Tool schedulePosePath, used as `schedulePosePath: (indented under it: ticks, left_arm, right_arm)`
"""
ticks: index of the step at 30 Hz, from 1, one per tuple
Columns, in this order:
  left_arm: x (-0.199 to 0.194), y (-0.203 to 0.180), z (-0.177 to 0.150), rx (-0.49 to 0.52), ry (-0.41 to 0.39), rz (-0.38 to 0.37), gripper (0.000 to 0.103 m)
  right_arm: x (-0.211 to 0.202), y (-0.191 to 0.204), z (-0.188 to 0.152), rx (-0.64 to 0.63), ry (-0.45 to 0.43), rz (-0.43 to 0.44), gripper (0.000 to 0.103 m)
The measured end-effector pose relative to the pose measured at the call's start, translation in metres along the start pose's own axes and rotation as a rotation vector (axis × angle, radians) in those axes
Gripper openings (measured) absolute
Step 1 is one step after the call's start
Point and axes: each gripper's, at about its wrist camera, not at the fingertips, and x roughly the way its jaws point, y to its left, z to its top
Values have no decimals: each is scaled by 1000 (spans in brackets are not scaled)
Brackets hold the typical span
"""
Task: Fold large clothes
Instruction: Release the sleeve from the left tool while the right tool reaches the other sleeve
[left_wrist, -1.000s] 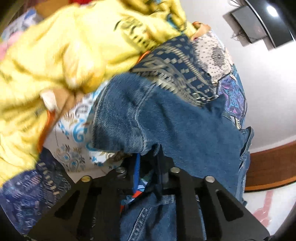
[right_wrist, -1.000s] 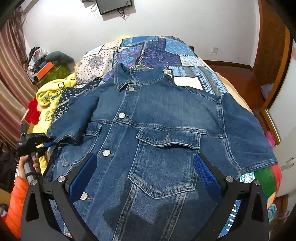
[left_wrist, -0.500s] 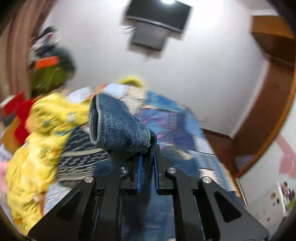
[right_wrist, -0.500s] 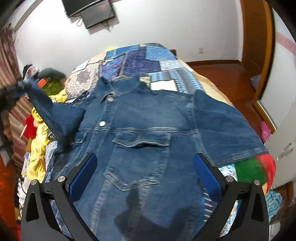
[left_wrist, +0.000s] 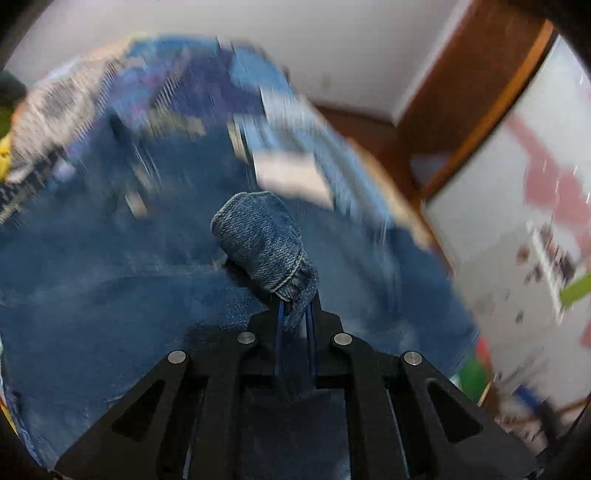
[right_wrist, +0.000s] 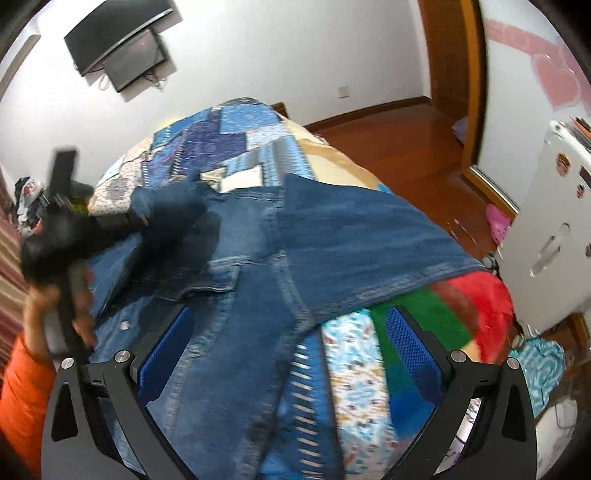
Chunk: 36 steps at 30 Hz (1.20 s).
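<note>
The left hand-held gripper (left_wrist: 295, 314) was pinching the sleeve cuff (left_wrist: 264, 245) of the denim jacket (right_wrist: 258, 280), which lay on the bed (right_wrist: 229, 140) w/ the sleeve lifted over its front. The right hand-held gripper (right_wrist: 290, 350) was spread, empty. To fold well — lay the sleeve flat across the chest, w/o twist, then release.

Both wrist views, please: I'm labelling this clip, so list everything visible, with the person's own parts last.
denim jacket: one, blue, spread front-up on the bed
jacket sleeve: one, blue, lifted over the jacket front
patchwork quilt: one, blue and cream, covering the bed
blanket: one, red and green, at the bed's edge under the other sleeve
screen: one, black, on the white wall
floor: brown wood, beside the bed
left gripper: black, shut on the sleeve
right gripper: black with blue pads, open, above the jacket hem
hand: one, orange sleeve, holding the left gripper's handle
</note>
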Motion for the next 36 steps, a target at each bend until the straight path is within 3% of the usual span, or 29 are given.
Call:
schedulePosePath:
  ticks: [4,6,8,11,17,20,23,26,33,36]
  left_arm:
    - [17,-11,-24,71,86,20,10]
    - [15,-13,-29,110,103,11,17]
    - [9,-13,-31,113,113,-26,41]
    - [-5,-14,-33,123,99,-51,58]
    - [-30,-24,-35,165,48,-12,61]
    - [-50,-14,-35,177,-17,63,63]
    - [-70,4,-40,201,-85,191,78]
    - [-83,29,-49,212,-124,294,86]
    - [-97,81,-79,128,-81,365,88]
    - [-97,95,-89,69,-69,365,88]
  right_arm:
    - [7,-18,-2,28,26,-35,103]
    - [11,-27,-4,51,37,-46,103]
    - [15,-34,-5,75,48,-52,103]
    - [20,-39,-6,89,62,-56,103]
    - [20,-48,-4,95,58,-63,103]
    - [14,-58,1,100,41,-85,103]
    - [10,-73,8,126,18,-104,103]
    - [13,-88,12,165,21,-78,103]
    - [58,-130,6,303,146,43,103]
    - [66,-139,8,332,143,76,103]
